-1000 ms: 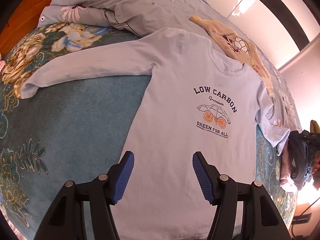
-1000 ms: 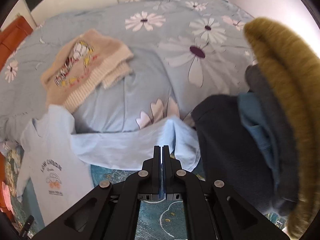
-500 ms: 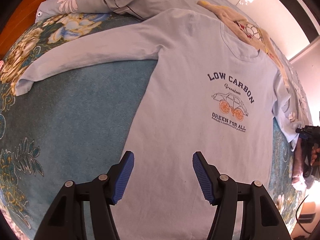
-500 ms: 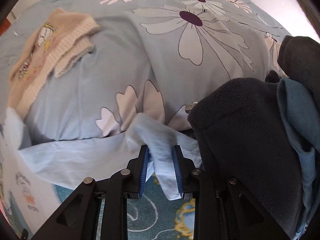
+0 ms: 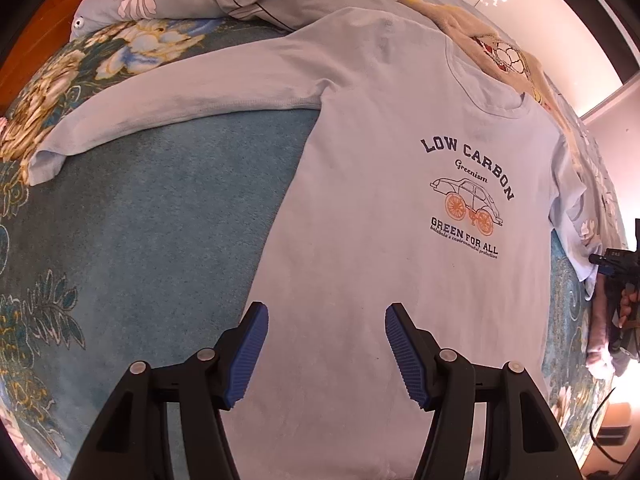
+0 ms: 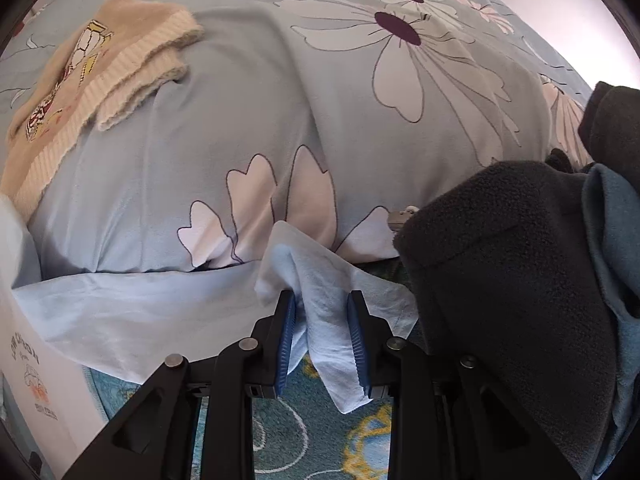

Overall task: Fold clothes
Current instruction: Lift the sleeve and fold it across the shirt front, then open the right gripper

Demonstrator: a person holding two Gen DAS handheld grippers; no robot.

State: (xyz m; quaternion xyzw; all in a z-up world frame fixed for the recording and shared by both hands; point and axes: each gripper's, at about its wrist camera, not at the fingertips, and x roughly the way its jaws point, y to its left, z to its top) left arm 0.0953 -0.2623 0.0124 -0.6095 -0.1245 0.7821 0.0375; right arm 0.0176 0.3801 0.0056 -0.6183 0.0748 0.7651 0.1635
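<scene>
While the left fingers [image 5: 256, 354] gape above the shirt [image 5: 384, 208], its cuff [image 6: 324, 320] lies ungripped between the parted right fingers [image 6: 356, 344]

A big bed fills the room. A soft teal blanket [image 5: 152, 220] with leaves and flowers covers it. A pale blue quilt [image 6: 280, 112] with big white flowers lies bunched behind. The wall [image 5: 560, 52] is white and bright with sun. An orange wood floor [image 5: 44, 32] shows beside the bed.
</scene>
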